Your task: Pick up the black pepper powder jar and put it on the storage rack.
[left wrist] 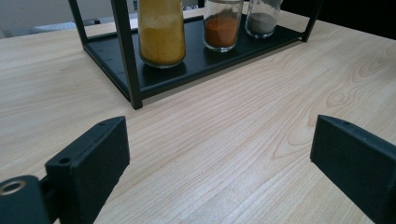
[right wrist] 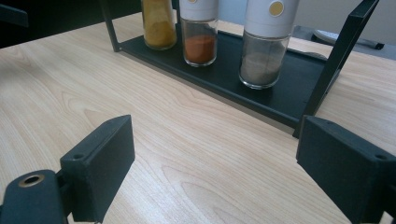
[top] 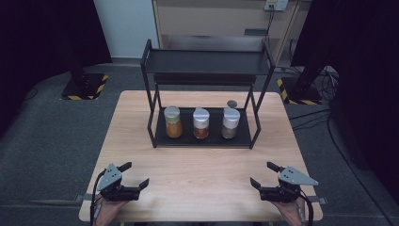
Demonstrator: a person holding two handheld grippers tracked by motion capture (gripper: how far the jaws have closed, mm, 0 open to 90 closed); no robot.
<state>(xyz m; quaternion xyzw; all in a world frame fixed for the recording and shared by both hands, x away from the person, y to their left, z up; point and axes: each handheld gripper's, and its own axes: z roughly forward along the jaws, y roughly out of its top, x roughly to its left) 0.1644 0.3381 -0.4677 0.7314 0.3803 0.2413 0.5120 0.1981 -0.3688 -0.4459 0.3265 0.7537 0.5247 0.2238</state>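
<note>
Wood table [top: 197, 174]: 3 spice jars [top: 201, 123] on black rack [top: 160, 136]; L gripper [top: 133, 176] & R gripper [top: 266, 174] jaws apart, empty.

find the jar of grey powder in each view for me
High view: jar of grey powder, rightmost of three on the rack's bottom shelf.
Left gripper view: top edge, right of centre.
Right gripper view: upper right, nearest jar.
Shared landmark: the orange-red jar beside it.

A light wooden desk [top: 202, 179] stood on grey carpeted floor [top: 51, 141]. Beyond its far edge were a pale wooden cabinet [top: 211, 19], a white wall [top: 124, 28] and yellow-and-black striped stand bases [top: 84, 87], with dark surroundings at both sides.
</note>
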